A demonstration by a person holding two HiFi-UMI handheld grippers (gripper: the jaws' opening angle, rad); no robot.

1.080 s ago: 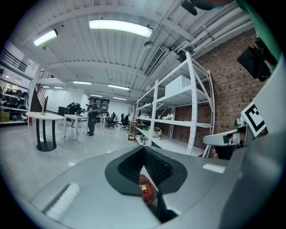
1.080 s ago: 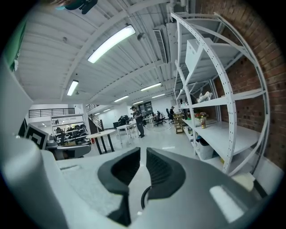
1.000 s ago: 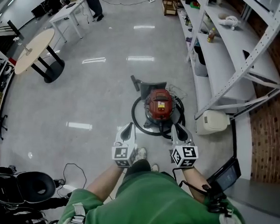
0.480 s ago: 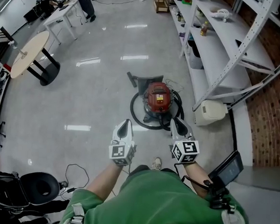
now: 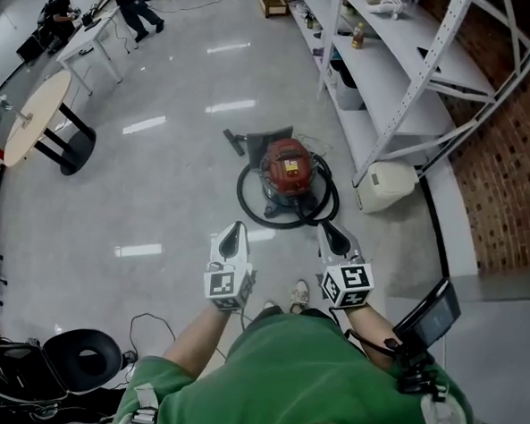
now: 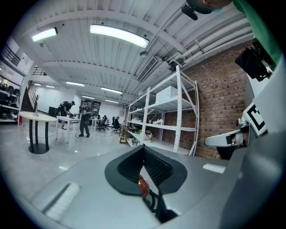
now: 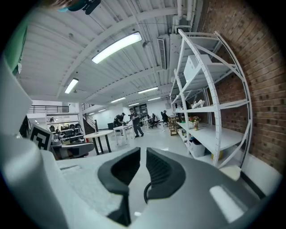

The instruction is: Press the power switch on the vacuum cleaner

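The red vacuum cleaner [image 5: 288, 170] stands on the grey floor with its black hose [image 5: 248, 201] looped round its base and a grey floor nozzle [image 5: 256, 142] behind it. Both grippers are held in the air on my side of it, apart from it. My left gripper [image 5: 237, 228] points at the floor left of the vacuum. Its jaws are shut with nothing in them, and a bit of the red vacuum [image 6: 142, 184] shows below its tips [image 6: 143, 150]. My right gripper [image 5: 327, 230] is shut and empty too [image 7: 143, 154], level with the vacuum's right side.
A white shelving rack [image 5: 390, 71] runs along the right wall, with a white box-like appliance [image 5: 387, 185] on the floor at its foot. A round table [image 5: 33, 116] stands far left, a black chair [image 5: 86, 357] and a loose cable [image 5: 151, 325] near left. People [image 5: 134, 6] stand at far desks.
The head view has swung, so the vacuum now sits higher and further left in it. Both grippers have stayed shut and side by side, a little further from the vacuum.
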